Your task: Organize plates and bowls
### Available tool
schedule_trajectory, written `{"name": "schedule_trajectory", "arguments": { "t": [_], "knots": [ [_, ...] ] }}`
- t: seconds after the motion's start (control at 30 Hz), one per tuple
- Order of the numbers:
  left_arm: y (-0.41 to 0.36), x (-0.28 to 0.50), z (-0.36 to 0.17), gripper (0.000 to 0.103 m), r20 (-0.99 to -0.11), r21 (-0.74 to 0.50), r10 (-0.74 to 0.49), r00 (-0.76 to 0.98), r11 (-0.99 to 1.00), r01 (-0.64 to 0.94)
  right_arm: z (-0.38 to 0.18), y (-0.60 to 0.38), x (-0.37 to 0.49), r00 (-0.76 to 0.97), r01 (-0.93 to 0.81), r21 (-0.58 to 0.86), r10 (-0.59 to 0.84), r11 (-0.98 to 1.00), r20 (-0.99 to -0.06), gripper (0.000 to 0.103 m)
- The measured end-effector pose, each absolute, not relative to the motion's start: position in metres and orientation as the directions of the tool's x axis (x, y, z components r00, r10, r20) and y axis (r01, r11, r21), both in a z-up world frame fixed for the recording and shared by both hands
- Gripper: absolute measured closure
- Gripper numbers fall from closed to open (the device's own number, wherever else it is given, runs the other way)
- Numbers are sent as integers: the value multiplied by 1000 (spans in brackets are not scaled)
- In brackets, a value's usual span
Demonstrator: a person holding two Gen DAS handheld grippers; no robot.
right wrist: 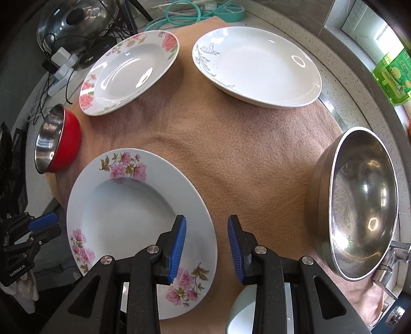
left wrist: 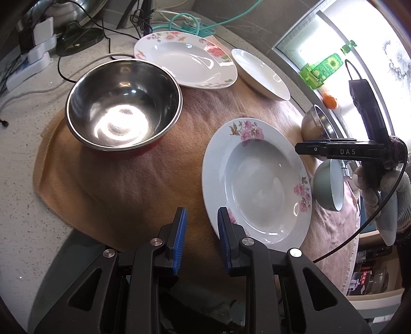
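A pink-flower plate (left wrist: 257,179) (right wrist: 133,213) lies on the tan cloth near me. A rose-rimmed plate (left wrist: 185,59) (right wrist: 128,72) and a white plate with grey leaves (left wrist: 259,74) (right wrist: 257,66) lie at the back. A red steel-lined bowl (left wrist: 123,105) (right wrist: 56,144) stands left, a steel bowl (left wrist: 318,123) (right wrist: 359,200) right, and a pale green bowl (left wrist: 328,187) (right wrist: 244,313) near the front. My left gripper (left wrist: 201,233) is open and empty at the flower plate's near-left rim. My right gripper (right wrist: 206,246) is open and empty over that plate's right rim.
The tan cloth (left wrist: 128,185) (right wrist: 244,159) covers a speckled counter (left wrist: 25,128). Cables, a power strip (left wrist: 30,59) and a steel pot lid (right wrist: 77,20) crowd the back left. A green bottle (left wrist: 323,69) stands on the window sill at right.
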State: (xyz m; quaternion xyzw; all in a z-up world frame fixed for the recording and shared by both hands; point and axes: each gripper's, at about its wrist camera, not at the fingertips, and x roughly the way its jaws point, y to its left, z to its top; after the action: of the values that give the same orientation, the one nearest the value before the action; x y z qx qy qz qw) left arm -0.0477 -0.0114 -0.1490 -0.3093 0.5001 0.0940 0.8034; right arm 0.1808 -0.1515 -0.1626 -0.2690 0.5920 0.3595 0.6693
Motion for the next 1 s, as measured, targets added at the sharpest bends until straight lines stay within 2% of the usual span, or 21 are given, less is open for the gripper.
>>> {"name": "schedule_trajectory", "arguments": {
  "t": [0.3, 0.6, 0.87, 1.0],
  "knots": [
    [10, -56, -123, 81, -857, -346, -76, 509, 818, -460, -128, -154, 174, 147, -768, 62, 271, 638, -951, 73],
    [54, -63, -100, 81, -839, -317, -13, 543, 823, -470, -101, -152, 160, 207, -699, 151, 401, 699, -892, 73],
    [89, -52, -81, 81, -831, -223, 65, 553, 871, -438, -84, -151, 142, 274, -658, 209, 488, 723, -829, 70],
    [99, -42, -71, 77, -823, -171, 95, 560, 898, -404, -84, -153, 134, 303, -601, 261, 517, 756, -801, 70]
  ]
}}
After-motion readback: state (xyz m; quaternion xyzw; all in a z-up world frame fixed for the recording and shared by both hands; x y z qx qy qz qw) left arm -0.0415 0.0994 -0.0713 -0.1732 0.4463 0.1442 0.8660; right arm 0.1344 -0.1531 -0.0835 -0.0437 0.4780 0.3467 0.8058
